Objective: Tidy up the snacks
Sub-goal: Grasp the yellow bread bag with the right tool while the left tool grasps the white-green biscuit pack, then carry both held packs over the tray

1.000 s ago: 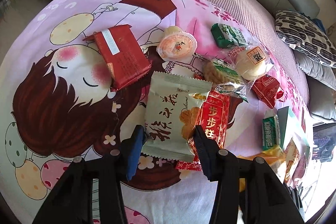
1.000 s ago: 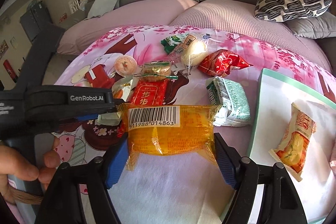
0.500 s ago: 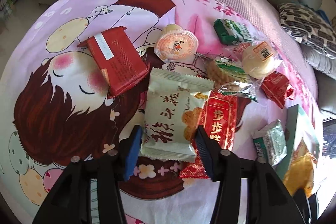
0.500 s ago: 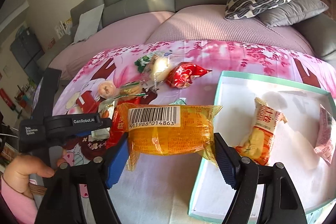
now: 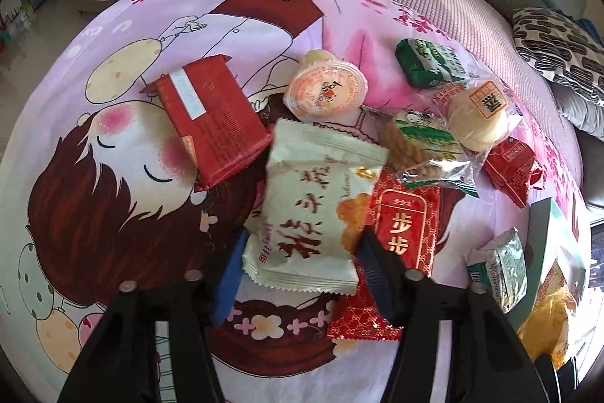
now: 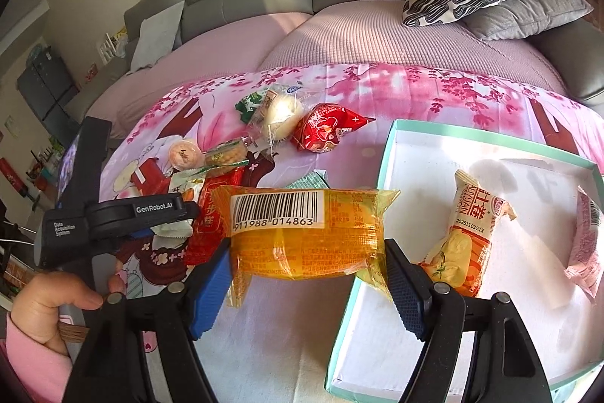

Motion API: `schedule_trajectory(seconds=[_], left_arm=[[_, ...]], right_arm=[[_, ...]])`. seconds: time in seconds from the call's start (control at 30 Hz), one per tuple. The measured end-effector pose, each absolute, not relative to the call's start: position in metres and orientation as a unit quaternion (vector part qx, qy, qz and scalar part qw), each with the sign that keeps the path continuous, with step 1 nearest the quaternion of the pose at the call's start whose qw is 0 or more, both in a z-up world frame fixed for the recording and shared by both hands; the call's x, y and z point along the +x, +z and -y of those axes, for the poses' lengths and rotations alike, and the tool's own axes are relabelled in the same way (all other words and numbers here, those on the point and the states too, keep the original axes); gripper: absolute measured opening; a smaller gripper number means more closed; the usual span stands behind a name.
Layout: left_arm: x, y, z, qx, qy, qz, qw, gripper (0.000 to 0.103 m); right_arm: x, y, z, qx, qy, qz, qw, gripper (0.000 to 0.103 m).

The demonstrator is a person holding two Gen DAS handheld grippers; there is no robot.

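Over the near edge of our teal-rimmed box (image 6: 381,176), our right claw (image 6: 307,274) is clamped on the orange packet (image 6: 305,240). Our left claw (image 5: 298,270) straddles the pale green packet (image 5: 313,210) lying on the cartoon sheet (image 5: 113,176), jaws beside it, contact unclear.

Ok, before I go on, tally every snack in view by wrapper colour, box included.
red packs: 3
green packs: 2
clear-wrapped bakes: 2
jelly cup: 1
cream pack: 1
yellow pack: 1
orange roll pack: 1
pink pack: 1
Total: 12
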State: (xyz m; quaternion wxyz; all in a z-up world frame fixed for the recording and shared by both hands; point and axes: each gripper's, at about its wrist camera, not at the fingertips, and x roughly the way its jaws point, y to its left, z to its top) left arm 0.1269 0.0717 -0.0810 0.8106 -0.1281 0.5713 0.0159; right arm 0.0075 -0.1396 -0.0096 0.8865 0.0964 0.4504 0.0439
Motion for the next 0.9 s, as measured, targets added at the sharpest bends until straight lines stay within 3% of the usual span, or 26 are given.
schedule_trajectory(seconds=[0.33,0.9], left_arm=[[0.117,-0.069,-0.077,-0.158,0.006,-0.562,0.812,0.053],[0.083,0.001,-0.063,-0.156,-0.031,-0.474,0.866,0.053]], right_arm=[[0.005,0.000,0.146,0.107,0.045,-0.436,0.892,0.078],[-0.001,0.014,0.190,0.147,-0.007,-0.411,0.900,0.078]])
